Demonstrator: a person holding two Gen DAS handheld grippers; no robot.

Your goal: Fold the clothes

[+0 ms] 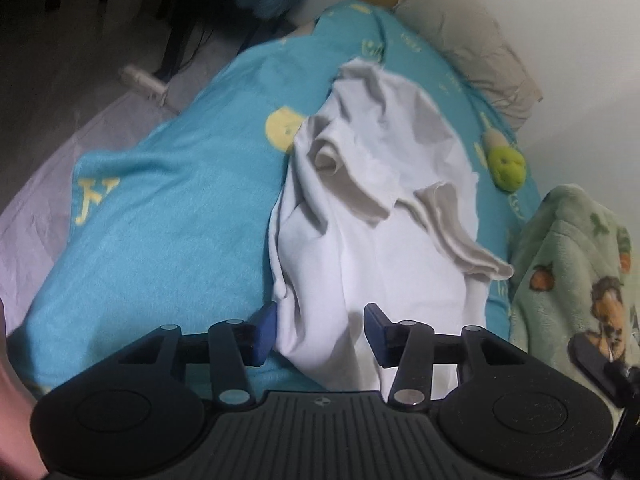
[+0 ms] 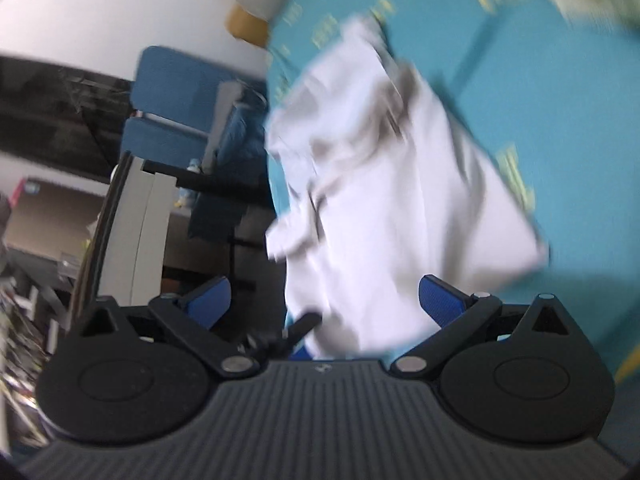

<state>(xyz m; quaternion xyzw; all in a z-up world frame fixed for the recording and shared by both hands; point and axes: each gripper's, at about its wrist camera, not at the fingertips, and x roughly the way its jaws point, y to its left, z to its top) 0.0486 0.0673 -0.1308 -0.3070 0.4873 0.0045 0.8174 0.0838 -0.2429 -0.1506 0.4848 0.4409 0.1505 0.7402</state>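
Note:
A crumpled white garment (image 1: 372,208) lies on a turquoise blanket (image 1: 168,208) on the bed. My left gripper (image 1: 320,332) is open, its blue pads on either side of the garment's near edge, with cloth between the jaws. In the blurred right wrist view the same white garment (image 2: 392,200) lies on the turquoise blanket (image 2: 540,100). My right gripper (image 2: 324,304) is open wide, with the garment's near end between its jaws. The tip of my other gripper (image 2: 296,328) shows dark just below that cloth.
A green patterned fleece (image 1: 576,272) lies at the right. A beige pillow (image 1: 468,36) and a green plush toy (image 1: 506,164) sit near the wall. A lilac sheet (image 1: 36,208) covers the bed's left edge. A blue chair (image 2: 180,104) and desk clutter stand beside the bed.

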